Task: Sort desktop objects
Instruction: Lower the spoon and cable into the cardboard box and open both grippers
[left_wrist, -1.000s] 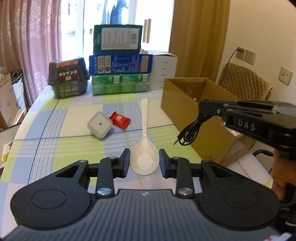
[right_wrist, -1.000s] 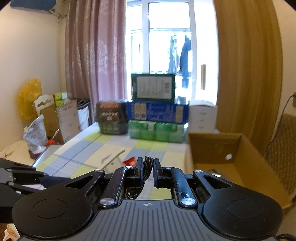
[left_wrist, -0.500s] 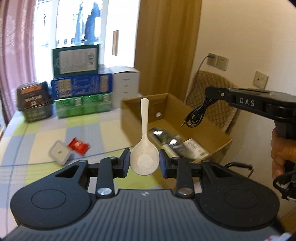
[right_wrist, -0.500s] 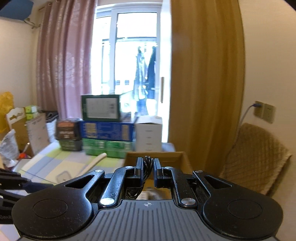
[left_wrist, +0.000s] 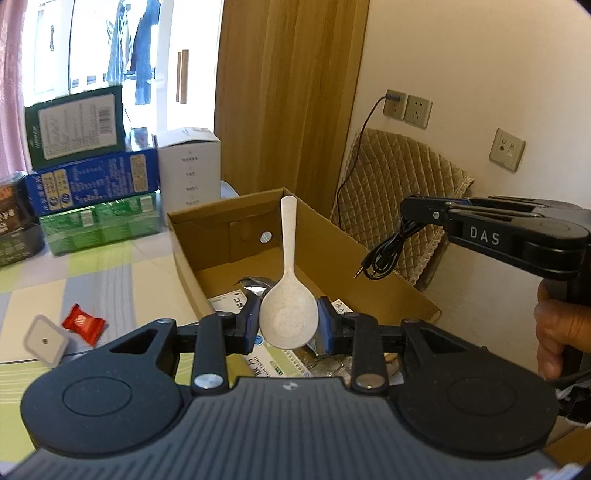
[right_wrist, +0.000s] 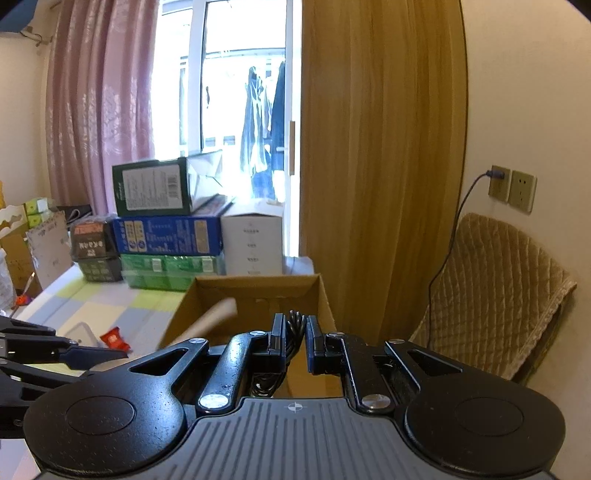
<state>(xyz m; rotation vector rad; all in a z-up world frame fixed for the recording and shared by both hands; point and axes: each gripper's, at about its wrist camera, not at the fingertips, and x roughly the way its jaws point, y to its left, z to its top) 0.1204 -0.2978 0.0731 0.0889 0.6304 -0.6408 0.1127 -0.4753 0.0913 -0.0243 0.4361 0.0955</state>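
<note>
Left tool clamped on speckled white plastic spoon, handle pointing away over open cardboard box; right tool pinching coiled black cable.

Left gripper: matte black body, ribbed grey top plate with a small cross mark, two round discs, silver screws, blue-edged pads. Right gripper: same build; white "DAS" lettering on its side, black handle.
</note>
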